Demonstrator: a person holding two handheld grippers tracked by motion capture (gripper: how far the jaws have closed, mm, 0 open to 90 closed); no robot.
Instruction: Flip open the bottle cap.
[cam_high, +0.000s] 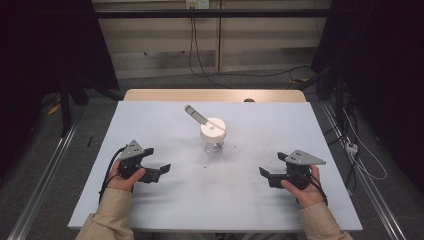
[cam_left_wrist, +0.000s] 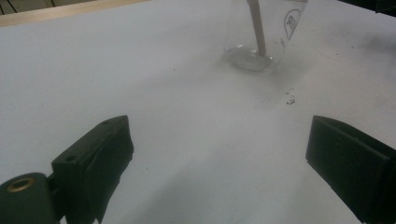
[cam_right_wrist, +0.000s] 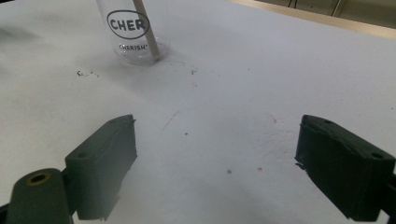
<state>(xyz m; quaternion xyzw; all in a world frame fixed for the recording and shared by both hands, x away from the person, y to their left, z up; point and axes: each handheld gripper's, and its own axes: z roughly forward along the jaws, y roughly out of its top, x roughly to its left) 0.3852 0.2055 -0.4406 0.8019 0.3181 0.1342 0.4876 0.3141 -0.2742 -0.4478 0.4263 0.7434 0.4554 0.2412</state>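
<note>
Two grippers: left gripper (cam_high: 150, 170) at 8 o'clock on the table (cam_high: 150, 120), right gripper (cam_high: 272, 176) at 4 o'clock; each is held low in one hand, near the front edge.
Left tongs: jaws are spread wide in the left gripper view, with bare table between them; nothing is pinched.
Right tongs: jaws are likewise spread in the right gripper view; nothing is gripped.
Orientation: both sets of jaws are pointed inward, toward the table centre, so the jar is framed at 12 o'clock in each gripper view.
Jar: a clear glass jar (cam_high: 213, 142) is stood upright just past centre, well apart from both grippers. Lettering "CHER" is read on its wall (cam_right_wrist: 128, 25).
Lid: a pale lid (cam_high: 213, 128) is seated on the jar.
Stick: a slim wooden shaft (cam_left_wrist: 257, 25) runs down inside to the base; its grey handle (cam_high: 196, 114) leans out toward 10 o'clock.
Placement reasoning: the symmetric, open, resting posture is judged a ready stance, the jar being left reachable by either side.
Debris: dark specks (cam_left_wrist: 290, 99) are noted on the table near the jar.
</note>
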